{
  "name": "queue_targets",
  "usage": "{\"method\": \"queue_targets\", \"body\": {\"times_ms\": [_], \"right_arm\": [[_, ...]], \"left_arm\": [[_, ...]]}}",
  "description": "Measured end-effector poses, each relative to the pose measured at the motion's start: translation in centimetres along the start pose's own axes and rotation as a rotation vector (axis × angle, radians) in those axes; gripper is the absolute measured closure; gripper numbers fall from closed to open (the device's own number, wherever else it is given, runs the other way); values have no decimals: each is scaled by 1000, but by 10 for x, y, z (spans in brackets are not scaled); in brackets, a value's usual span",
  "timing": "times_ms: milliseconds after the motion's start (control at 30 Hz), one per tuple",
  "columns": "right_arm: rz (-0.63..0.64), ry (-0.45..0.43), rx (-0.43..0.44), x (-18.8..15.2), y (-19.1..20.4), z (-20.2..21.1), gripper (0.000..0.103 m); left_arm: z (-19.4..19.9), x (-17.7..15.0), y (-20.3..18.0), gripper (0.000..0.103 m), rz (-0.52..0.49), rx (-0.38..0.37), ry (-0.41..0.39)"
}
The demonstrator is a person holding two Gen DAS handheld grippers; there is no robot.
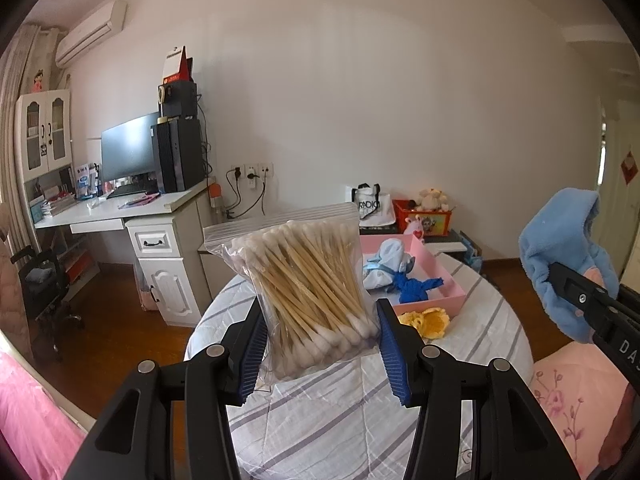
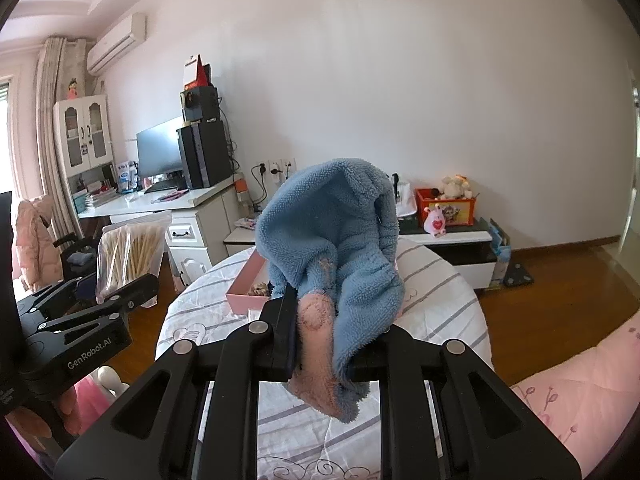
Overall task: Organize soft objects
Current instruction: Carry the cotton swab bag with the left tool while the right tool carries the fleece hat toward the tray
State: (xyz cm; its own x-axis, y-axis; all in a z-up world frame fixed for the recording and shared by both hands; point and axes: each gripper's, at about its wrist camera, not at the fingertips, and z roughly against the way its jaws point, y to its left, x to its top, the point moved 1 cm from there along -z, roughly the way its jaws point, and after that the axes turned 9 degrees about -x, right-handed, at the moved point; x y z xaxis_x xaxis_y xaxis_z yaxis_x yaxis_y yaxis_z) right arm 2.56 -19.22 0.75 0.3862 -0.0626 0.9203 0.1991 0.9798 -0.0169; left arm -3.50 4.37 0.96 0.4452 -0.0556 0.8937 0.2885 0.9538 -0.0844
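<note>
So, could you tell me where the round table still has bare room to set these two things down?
The striped tablecloth is bare near the left gripper, short of the yellow knit piece, and along its left edge. The pink tray is crowded at its near end with pale blue cloth and a blue knit toy.

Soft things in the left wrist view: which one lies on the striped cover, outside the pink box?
The yellow knitted piece: it lies on the cover beside the pink box, while the blue knitted toy and pale blue cloth lie inside.

Home bedroom: pink quilted bedding, computer desk, wall air conditioner, plush toys.
</note>
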Motion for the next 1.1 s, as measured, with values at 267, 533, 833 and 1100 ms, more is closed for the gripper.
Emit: {"method": "queue_targets", "body": {"times_ms": [267,533,833,1100], "right_arm": [[-25,27,-7,4,-3,-19,87],[-43,66,-29,6,-5,-50,87],[-42,88,-39,22,-7,-89,87],[-32,102,-30,42,-6,-129,87]], "left_arm": [[-25,15,8,55,1,-15,43],[-69,37,15,55,2,-25,91],[-127,72,16,55,-10,-26,109],[-190,106,23,55,-21,-41,133]]}}
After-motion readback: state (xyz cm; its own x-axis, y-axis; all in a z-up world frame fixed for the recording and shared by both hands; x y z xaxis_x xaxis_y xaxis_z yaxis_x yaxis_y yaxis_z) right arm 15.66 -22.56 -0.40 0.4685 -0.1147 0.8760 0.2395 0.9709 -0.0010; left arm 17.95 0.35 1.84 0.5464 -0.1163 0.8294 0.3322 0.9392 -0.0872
